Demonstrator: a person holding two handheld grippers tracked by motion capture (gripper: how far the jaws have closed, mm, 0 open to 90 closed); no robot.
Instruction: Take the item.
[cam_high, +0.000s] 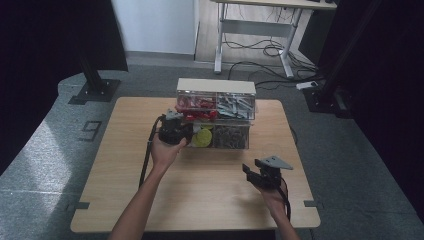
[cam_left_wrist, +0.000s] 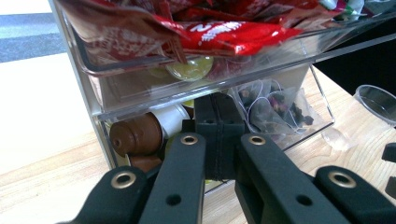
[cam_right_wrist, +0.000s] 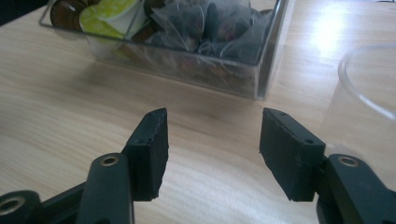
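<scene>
Left gripper (cam_left_wrist: 217, 140) pinched tight at the lower drawer (cam_left_wrist: 299, 121) front, apparently on its handle. Right gripper (cam_right_wrist: 212, 149) gaping over bare table (cam_right_wrist: 60, 107). Best pulled straight, level, slowly.

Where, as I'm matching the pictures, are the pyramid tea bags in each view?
High view: tea bags at centre, in the right half of the clear lower drawer.
Left gripper view: right of centre.
Right gripper view: top centre.
Shared landmark: that drawer's clear wall.

Clear cup (cam_right_wrist: 369, 88) cut off by the right edge; lower drawer (cam_left_wrist: 280, 140) contents partly behind the left gripper (cam_left_wrist: 218, 140)
</scene>
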